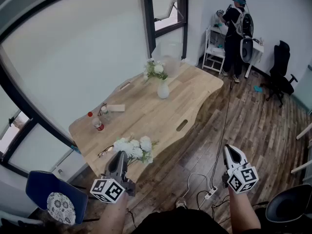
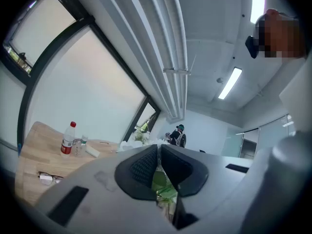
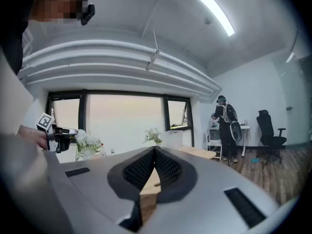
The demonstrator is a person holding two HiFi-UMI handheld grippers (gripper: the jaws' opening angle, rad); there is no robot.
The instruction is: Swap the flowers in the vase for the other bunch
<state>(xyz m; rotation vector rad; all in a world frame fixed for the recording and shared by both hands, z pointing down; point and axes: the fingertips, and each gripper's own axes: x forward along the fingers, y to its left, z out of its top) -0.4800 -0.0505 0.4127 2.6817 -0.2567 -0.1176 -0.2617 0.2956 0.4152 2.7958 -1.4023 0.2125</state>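
Head view: the left gripper (image 1: 119, 156) holds a loose bunch of white flowers (image 1: 134, 147) at the pale wooden table's (image 1: 146, 118) near edge. The small white vase (image 1: 163, 89) stands at its far end, still filled. Left gripper view: jaws pinch the green stems (image 2: 162, 185), which look light, soft and probably crushable, so best gripped low. Right gripper view: the right gripper (image 3: 155, 150), off the table, is closed on nothing.

Stems of the bunch (image 1: 135, 148) hidden behind left gripper (image 1: 119, 156); its own view shows only green leaves between the jaws. Label on the bottle (image 1: 98, 124) too small to read. Bottom-right dark chair (image 1: 288, 204) cut off.
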